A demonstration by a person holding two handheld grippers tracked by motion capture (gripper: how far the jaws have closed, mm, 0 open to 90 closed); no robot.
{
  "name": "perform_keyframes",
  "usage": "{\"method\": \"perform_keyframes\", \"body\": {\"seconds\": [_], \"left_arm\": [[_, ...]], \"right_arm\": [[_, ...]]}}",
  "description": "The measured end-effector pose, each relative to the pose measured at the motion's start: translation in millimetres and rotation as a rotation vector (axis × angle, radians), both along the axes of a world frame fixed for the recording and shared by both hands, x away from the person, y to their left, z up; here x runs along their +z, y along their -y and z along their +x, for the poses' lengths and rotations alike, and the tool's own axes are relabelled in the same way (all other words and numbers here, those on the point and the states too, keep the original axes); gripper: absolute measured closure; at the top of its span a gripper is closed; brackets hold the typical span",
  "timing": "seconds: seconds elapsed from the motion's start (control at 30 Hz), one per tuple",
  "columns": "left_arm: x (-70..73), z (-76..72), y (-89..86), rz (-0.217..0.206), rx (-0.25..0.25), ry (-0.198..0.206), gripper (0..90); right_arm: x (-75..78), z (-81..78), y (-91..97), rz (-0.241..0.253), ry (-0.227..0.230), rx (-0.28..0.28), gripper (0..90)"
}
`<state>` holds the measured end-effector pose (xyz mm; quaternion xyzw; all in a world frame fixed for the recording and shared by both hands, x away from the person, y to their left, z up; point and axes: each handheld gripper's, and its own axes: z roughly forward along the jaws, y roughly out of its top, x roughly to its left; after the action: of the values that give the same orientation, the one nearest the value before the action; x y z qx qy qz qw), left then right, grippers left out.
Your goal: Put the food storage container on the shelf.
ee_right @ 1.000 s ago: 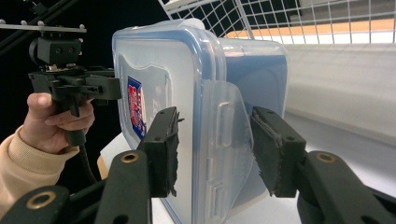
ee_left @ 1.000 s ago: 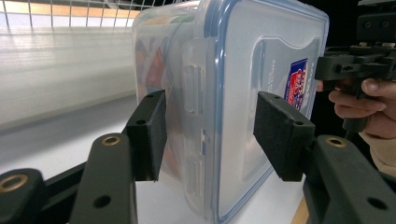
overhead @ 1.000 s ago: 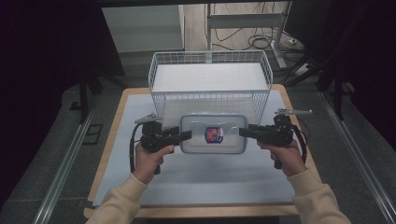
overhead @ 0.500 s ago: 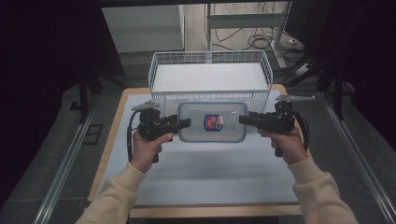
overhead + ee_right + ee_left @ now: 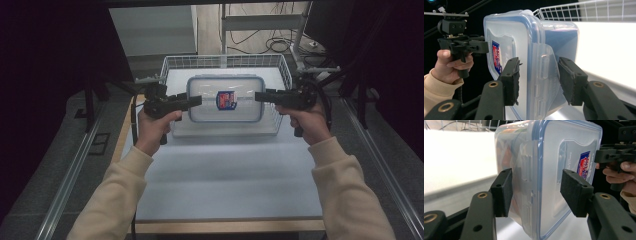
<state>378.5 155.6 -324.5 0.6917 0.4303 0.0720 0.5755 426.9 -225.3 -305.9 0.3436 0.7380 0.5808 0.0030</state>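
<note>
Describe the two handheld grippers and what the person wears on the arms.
Both the left gripper and the right gripper are matte black pistol-grip tools with two flat, foam-faced pads, brass-ringed bolt holes in the linkages, and a black cable trailing off. The sleeves are cream, long, with ribbed cuffs.

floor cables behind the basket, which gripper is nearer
Right. The right gripper holds the right end of the box, close below the cables in the high view; the left gripper holds its left end, farther away.
</note>
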Motion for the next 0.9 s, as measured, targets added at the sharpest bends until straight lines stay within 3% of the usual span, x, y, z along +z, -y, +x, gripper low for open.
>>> {"method": "perform_keyframes", "body": {"seconds": [0.13, 0.4, 0.5, 0.6, 0.77, 0.9], "left_arm": [[13.5, 17.4, -1.6, -0.002, 0.014, 0.008, 44.9], [23.9, 47.1, -3.5, -0.003, 0.012, -0.013, 44.9], [22.1, 60.6, -4.1, -0.018, 0.014, -0.025, 44.8], [19.0, 71.9, -4.4, -0.020, 0.020, -0.047, 44.7], [12.2, 84.2, -4.8, -0.015, 0.024, -0.081, 44.5], [9.0, 90.8, -7.0, -0.036, 0.017, -0.093, 44.4]], "right_arm": [[10.8, 18.0, -2.1, 0.003, -0.009, 0.006, 52.6], [21.1, 50.3, -4.4, 0.006, -0.044, -0.005, 52.4], [22.4, 58.3, -4.9, 0.002, -0.054, -0.010, 52.3], [19.5, 75.3, -6.6, -0.006, -0.100, -0.021, 51.5], [13.8, 86.4, -8.5, -0.017, -0.131, -0.028, 51.3], [11.9, 91.2, -8.9, -0.007, -0.132, -0.036, 51.4]]}}
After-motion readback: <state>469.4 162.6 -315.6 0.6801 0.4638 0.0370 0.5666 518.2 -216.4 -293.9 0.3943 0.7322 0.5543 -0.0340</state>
